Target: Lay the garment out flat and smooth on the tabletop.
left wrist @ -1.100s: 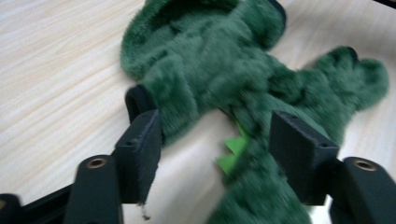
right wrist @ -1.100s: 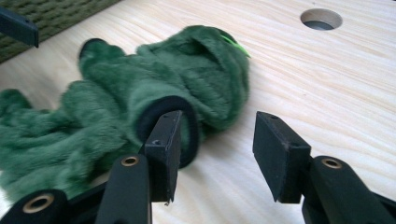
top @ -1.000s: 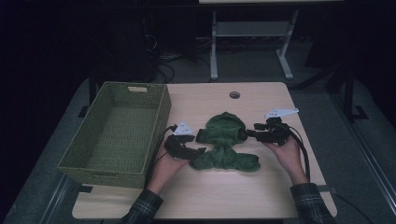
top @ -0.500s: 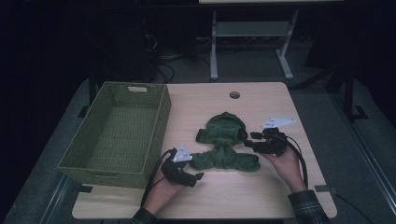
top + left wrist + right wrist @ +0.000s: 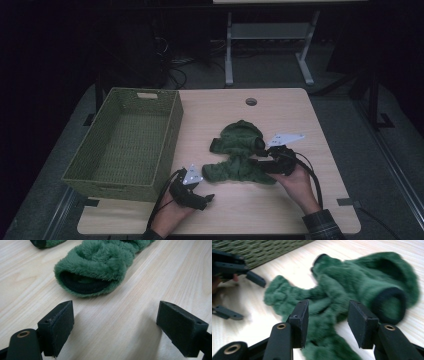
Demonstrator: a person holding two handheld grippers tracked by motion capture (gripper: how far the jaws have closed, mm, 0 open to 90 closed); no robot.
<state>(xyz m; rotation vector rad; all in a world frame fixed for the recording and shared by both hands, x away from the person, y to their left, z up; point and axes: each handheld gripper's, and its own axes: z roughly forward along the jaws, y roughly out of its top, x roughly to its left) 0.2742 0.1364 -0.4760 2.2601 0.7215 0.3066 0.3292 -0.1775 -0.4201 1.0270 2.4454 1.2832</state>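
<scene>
A fluffy dark green garment (image 5: 235, 150) lies bunched in the middle of the wooden table (image 5: 280, 215). My left gripper (image 5: 207, 199) rests near the front edge, a little short of the garment's left end. Its jaws have just been opening and stand wide with bare wood between them (image 5: 115, 322); a dark-lined cuff of the garment (image 5: 100, 262) lies ahead. My right gripper (image 5: 252, 161) reaches in from the garment's right side. Its jaws (image 5: 328, 315) stand half apart over the fabric (image 5: 362, 277), which looks blurred beneath them. The left gripper (image 5: 249, 300) shows beyond.
A woven green basket (image 5: 120, 182) with nothing in it stands on the left half of the table, its near wall just left of my left gripper. A round cable hole (image 5: 251, 101) sits near the table's far edge. A metal stand and cables are on the floor behind.
My left gripper has drawn back from the garment's left side toward the front edge, its jaws wider. My right gripper has slid leftward and nearer along the garment's right side.
</scene>
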